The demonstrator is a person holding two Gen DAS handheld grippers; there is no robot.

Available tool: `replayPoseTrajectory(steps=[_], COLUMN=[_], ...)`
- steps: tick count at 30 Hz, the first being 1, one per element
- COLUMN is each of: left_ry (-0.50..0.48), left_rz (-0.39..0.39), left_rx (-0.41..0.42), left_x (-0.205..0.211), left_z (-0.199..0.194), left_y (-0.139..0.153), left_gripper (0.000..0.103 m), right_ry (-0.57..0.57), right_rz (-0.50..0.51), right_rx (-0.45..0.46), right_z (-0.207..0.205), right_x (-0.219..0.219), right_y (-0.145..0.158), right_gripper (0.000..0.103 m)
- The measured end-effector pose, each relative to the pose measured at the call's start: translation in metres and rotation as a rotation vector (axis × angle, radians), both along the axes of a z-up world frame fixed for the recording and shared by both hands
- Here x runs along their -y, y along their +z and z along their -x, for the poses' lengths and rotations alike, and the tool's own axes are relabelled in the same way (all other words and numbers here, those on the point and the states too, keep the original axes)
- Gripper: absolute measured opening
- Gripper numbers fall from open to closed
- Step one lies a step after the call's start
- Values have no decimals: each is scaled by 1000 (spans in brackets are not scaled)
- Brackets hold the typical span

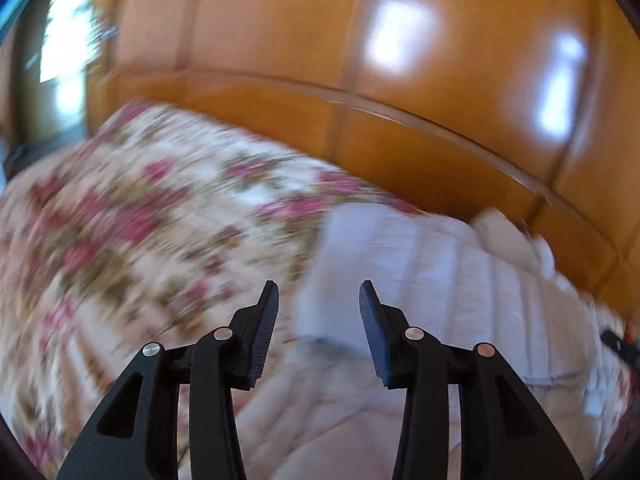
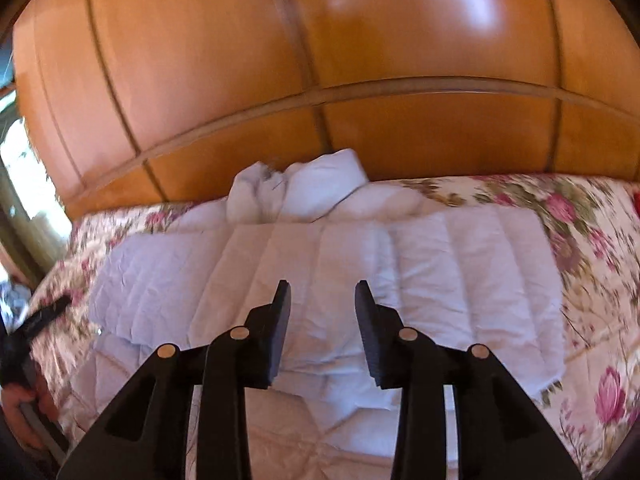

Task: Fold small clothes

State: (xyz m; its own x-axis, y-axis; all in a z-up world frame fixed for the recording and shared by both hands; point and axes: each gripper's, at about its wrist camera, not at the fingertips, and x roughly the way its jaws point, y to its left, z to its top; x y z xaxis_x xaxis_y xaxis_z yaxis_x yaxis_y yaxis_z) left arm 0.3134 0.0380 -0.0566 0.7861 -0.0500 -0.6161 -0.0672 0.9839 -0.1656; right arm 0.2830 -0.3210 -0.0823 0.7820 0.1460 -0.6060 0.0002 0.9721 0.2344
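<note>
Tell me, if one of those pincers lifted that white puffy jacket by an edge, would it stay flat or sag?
Probably sag: the white quilted jacket lies soft and creased on the floral bedspread, its hood bunched. Its puffy stitched panels suggest it is light for its size. The smooth fabric might slip between the open right gripper fingers.

One white jacket [image 2: 328,264] on one floral bedspread [image 2: 592,240]; one wooden wardrobe [image 2: 320,60] behind; two grippers, left [image 1: 318,294], right [image 2: 322,292].

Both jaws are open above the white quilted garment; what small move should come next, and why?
Probably lower the right gripper onto the white quilted garment and pinch an edge. The garment lies spread on the floral bedspread, and both the right and left gripper hold nothing.
</note>
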Motion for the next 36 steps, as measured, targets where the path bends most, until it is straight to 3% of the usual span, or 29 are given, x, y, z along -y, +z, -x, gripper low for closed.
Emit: replayPoseTrajectory(steps=[4, 7, 8, 12, 14, 18, 21, 22, 24, 26, 31, 36], left_ry=[-139, -86, -73, -39, -47, -54, -39, -49, -77, -84, -114, -173], left_rz=[-125, -238, -243, -158, -170, -194, -195, -179, -112, -57, -9, -28], left_rx=[-32, -113, -130, -192, -195, -202, -201, -204, -200, -175, -156, -172], left_x=[42, 42, 37, 8, 9, 14, 10, 9, 0, -12, -31, -45], left_z=[-31, -56, -59, -68, -70, -72, -65, -59, -44, -22, 31, 86], left_y=[-9, -32, -38, -63, -68, -73, -63, -58, -45, -31, -16, -17], left_gripper=[41, 41, 41, 41, 41, 42, 57, 67, 71, 71, 72, 73], right_ry=[14, 11, 20, 60, 45, 30, 35, 33, 32, 23, 24, 9], right_rz=[52, 40, 30, 104, 141, 121, 103, 90, 44, 24, 4, -64], right_rx=[-61, -87, -88, -84, -89, -91, -96, -96, -80, -62, -71, -78], right_z=[-17, -24, -26, -30, -34, -37, -34, -30, -17, 4, 55, 111], right_x=[-12, -13, -15, -32, -35, -28, -24, -23, -19, -15, -10, 4], right_y=[-19, -30, -34, -46, -56, -64, -58, -53, -40, -25, -9, -7], right_gripper=[31, 32, 32, 31, 30, 30, 32, 42, 62, 62, 62, 62])
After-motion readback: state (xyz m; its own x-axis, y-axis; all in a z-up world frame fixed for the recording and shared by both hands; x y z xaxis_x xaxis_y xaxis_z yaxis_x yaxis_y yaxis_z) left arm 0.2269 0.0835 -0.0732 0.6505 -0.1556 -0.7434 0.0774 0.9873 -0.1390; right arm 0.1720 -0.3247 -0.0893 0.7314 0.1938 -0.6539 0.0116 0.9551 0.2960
